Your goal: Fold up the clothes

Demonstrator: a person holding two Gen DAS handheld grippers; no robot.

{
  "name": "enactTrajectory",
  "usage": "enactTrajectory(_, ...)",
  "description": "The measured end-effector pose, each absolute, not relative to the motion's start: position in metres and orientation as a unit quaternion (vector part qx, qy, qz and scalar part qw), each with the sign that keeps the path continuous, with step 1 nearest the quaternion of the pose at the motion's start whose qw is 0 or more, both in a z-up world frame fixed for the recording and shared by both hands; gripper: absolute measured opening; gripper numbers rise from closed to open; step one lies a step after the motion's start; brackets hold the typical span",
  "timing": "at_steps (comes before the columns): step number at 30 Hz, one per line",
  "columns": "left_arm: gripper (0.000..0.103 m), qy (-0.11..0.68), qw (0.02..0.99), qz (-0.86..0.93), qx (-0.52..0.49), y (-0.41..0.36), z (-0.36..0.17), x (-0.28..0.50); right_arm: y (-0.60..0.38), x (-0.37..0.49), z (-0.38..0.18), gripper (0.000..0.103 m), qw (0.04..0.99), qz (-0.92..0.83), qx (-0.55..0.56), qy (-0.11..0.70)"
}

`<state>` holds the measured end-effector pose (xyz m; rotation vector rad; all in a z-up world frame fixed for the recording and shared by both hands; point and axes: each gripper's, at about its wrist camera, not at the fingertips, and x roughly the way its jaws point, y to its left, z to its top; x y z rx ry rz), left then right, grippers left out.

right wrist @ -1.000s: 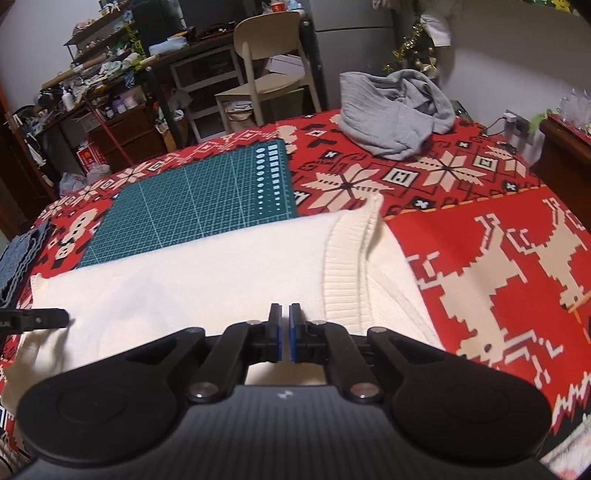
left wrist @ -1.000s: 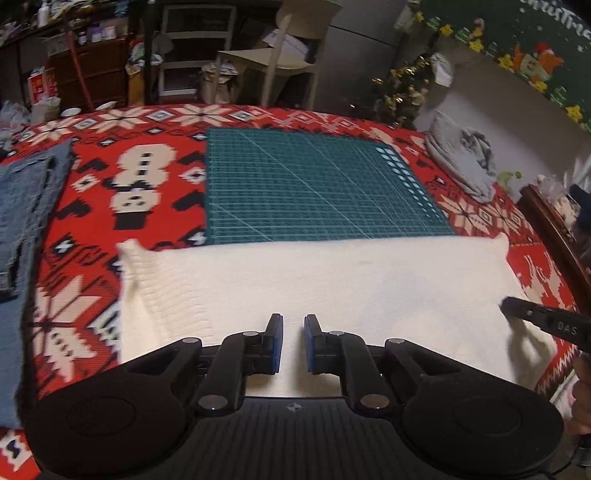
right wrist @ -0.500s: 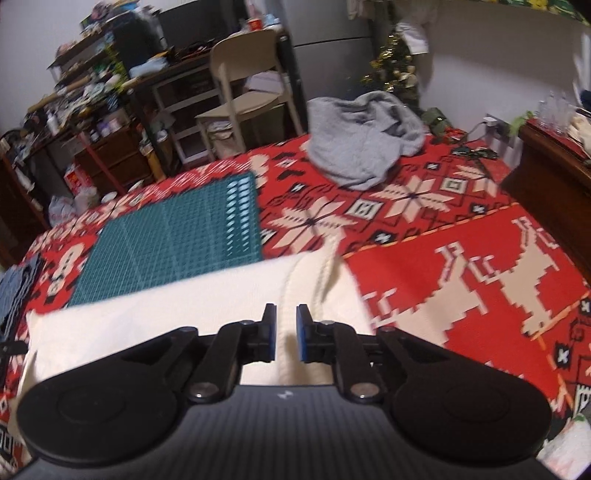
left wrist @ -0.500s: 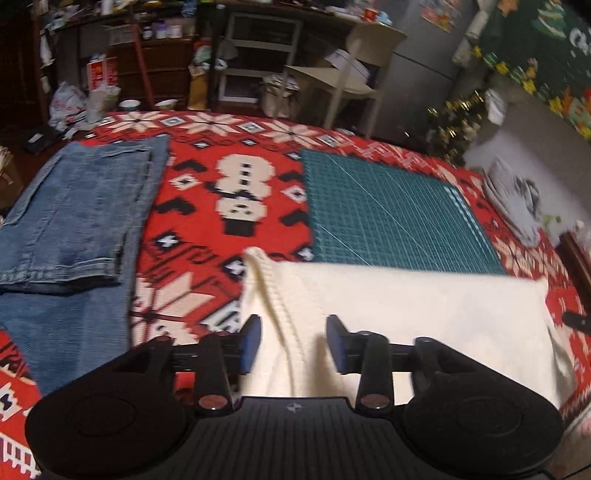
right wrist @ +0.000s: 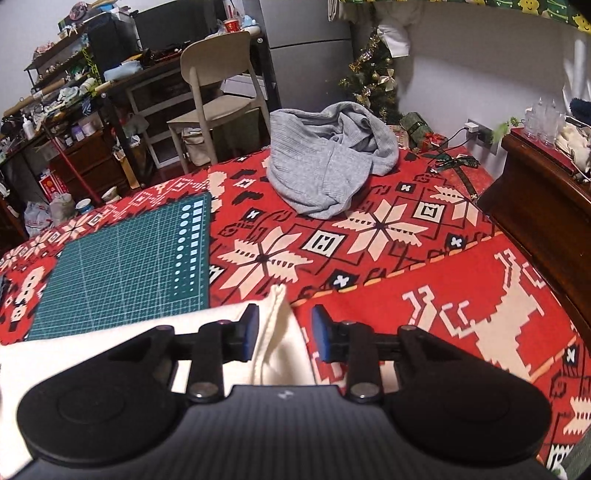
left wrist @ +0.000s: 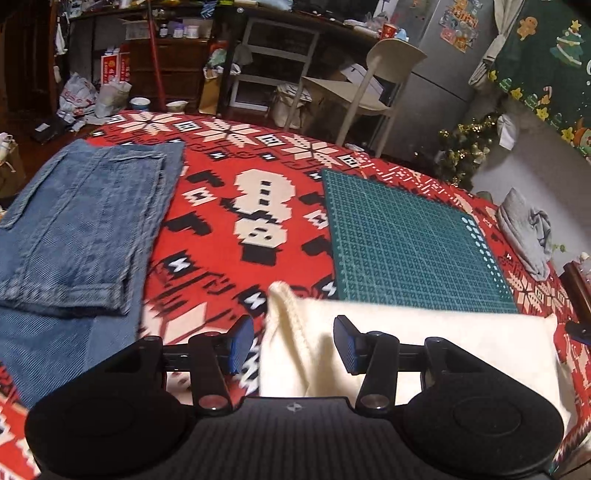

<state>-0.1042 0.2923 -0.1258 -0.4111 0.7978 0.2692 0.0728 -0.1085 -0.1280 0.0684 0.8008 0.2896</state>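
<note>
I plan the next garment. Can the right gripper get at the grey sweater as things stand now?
Probably yes: the right gripper is opening, and only bare red blanket lies before the grey sweater.

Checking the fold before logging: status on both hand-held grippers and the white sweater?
Left hand-held gripper open, right hand-held gripper opening, nothing pinched. White sweater folded flat, ends between jaws. Jeans, grey sweater lie clear.

No legible wording anywhere. Red packaging on the floor with characters too small to read; fridge stickers and green banner likewise unreadable.
</note>
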Motion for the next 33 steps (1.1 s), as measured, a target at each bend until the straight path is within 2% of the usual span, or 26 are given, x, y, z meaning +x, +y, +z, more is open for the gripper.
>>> enactTrajectory(4, 0.031, 0.399, 0.886, 0.132, -0.194, 0.291, -0.13, -0.088, -0.109, 0.086, -0.132, 0.04, 0.911, 0.128, 0.031, 0.39)
enactTrajectory(7, 0.024, 0.402, 0.883, 0.145, -0.193, 0.292, -0.13, -0.082, -0.108, 0.092, -0.135, 0.045, 0.912, 0.127, 0.028, 0.39)
enactTrajectory(9, 0.014, 0.406, 0.879, 0.157, -0.197, 0.295, -0.13, -0.08, -0.108, 0.096, -0.136, 0.046, 0.912, 0.125, 0.026, 0.389)
enactTrajectory(15, 0.007, 0.413, 0.875, 0.171, -0.187, 0.294, -0.13, -0.072, -0.096, 0.106, -0.144, 0.045, 0.903, 0.151, 0.036, 0.401)
enactTrajectory(16, 0.006, 0.412, 0.876, 0.174, -0.181, 0.291, -0.13, -0.071, -0.094, 0.107, -0.146, 0.04, 0.902, 0.151, 0.036, 0.403)
enactTrajectory(17, 0.004, 0.41, 0.877, 0.178, -0.176, 0.289, -0.13, -0.07, -0.091, 0.107, -0.148, 0.01, 0.901, 0.149, 0.036, 0.405)
enactTrajectory(18, 0.004, 0.408, 0.878, 0.182, -0.171, 0.287, -0.129, -0.07, -0.088, 0.108, -0.15, 0.004, 0.901, 0.146, 0.036, 0.407)
enactTrajectory(24, 0.004, 0.383, 0.888, 0.197, -0.164, 0.288, -0.124, -0.068, -0.084, 0.111, -0.147, 0.003, 0.91, 0.136, 0.048, 0.39)
enactTrajectory(28, 0.006, 0.402, 0.877, 0.206, -0.166, 0.293, -0.134, -0.053, -0.082, 0.123, -0.149, 0.004, 0.907, 0.132, 0.056, 0.396)
enactTrajectory(30, 0.012, 0.397, 0.878, 0.219, -0.152, 0.291, -0.134, -0.052, -0.08, 0.127, -0.154, 0.01, 0.905, 0.123, 0.054, 0.403)
enactTrajectory(31, 0.018, 0.388, 0.881, 0.228, -0.144, 0.291, -0.13, -0.055, -0.081, 0.125, -0.154, 0.013, 0.91, 0.116, 0.05, 0.395)
enactTrajectory(33, 0.02, 0.359, 0.891, 0.243, -0.137, 0.293, -0.12, -0.065, -0.081, 0.117, -0.148, 0.018, 0.922, 0.108, 0.039, 0.369)
